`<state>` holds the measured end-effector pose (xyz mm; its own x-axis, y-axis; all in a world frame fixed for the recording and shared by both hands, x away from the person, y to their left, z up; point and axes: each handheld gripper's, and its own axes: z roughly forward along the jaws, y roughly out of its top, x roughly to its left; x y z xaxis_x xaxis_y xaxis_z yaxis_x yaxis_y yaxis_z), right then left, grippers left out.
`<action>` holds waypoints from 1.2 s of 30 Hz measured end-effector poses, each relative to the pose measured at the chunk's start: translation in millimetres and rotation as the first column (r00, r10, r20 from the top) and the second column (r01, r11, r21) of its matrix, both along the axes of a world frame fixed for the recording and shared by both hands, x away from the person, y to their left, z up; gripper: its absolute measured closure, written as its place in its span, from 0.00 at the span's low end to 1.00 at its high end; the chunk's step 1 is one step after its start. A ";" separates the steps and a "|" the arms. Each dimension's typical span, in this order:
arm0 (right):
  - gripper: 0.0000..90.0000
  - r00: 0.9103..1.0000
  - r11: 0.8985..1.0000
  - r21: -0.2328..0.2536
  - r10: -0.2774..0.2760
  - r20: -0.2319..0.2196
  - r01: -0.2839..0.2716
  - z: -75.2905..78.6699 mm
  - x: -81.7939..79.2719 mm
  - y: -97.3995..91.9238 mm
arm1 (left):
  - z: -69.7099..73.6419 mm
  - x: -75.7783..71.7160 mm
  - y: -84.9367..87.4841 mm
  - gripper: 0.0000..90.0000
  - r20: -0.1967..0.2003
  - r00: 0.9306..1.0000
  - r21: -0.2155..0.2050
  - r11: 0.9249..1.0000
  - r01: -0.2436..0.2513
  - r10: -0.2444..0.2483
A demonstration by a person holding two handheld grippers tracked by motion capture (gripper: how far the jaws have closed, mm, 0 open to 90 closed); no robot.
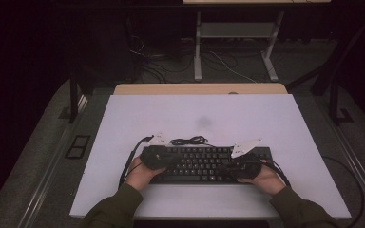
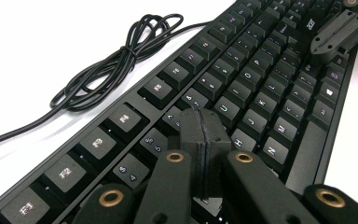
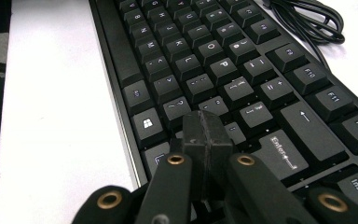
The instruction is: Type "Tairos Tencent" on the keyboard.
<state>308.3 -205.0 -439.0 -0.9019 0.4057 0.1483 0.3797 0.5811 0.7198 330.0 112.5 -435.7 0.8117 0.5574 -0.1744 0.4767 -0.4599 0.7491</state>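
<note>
Nearest the lens in the left gripper view, the left gripper [image 2: 204, 135] stands with its two black jaws pressed flat together, nothing pinched between them — the closed tip poised over the keyboard [image 2: 242, 88] near the middle letter rows. In the right gripper view the right gripper [image 3: 206, 135] is likewise pressed shut and empty, its tip above the keys just left of the Enter key [image 3: 283, 154]; whether either tip touches a keycap cannot be told.

From the high view, the keyboard lies square on the white table top [image 1: 123, 123], near the person's edge, with the left hand [image 1: 140, 175] at its left end and the right hand [image 1: 266, 179] at its right end. The bundled cable [image 1: 189, 140] rests loose on the table just behind the keyboard's far edge.

Judged stage: both grippers are closed into blunt points and set over the keys, as if for pressing them — positioning appears done, while no key visibly sits depressed, so the pressing itself seems left to do.
</note>
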 end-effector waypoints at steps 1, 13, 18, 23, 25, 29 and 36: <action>0.99 1.000 1.000 0.000 0.000 0.000 0.000 0.0 0.0 0.0 | -0.2 0.0 -0.2 0.99 -0.001 1.000 -0.001 1.000 -0.001 0.001; 0.99 1.000 1.000 0.000 -0.001 -0.001 0.001 0.0 -0.1 0.0 | -1.8 0.0 -1.9 0.99 0.001 1.000 0.015 1.000 0.005 -0.005; 0.99 1.000 1.000 -0.001 -0.001 0.000 0.001 0.1 -0.1 0.0 | 0.3 -0.7 -0.7 0.98 0.004 1.000 -0.001 1.000 0.002 -0.002; 0.99 1.000 1.000 0.000 -0.001 0.000 0.001 0.0 0.0 0.0 | 1.5 -0.5 1.2 0.98 0.007 1.000 -0.003 1.000 0.003 -0.003; 0.99 1.000 1.000 -0.001 -0.002 0.000 0.002 0.1 -0.2 0.1 | 2.3 -0.9 1.4 0.97 0.011 1.000 -0.015 1.000 0.000 0.000; 0.99 1.000 1.000 -0.001 0.000 0.002 0.000 0.2 -0.2 0.2 | 3.7 -2.0 2.3 0.92 0.012 1.000 -0.022 1.000 0.001 0.000; 0.99 1.000 1.000 -0.002 -0.001 0.002 0.001 0.2 -0.2 0.2 | 6.3 -2.8 6.2 0.75 0.022 1.000 -0.042 0.999 -0.007 0.008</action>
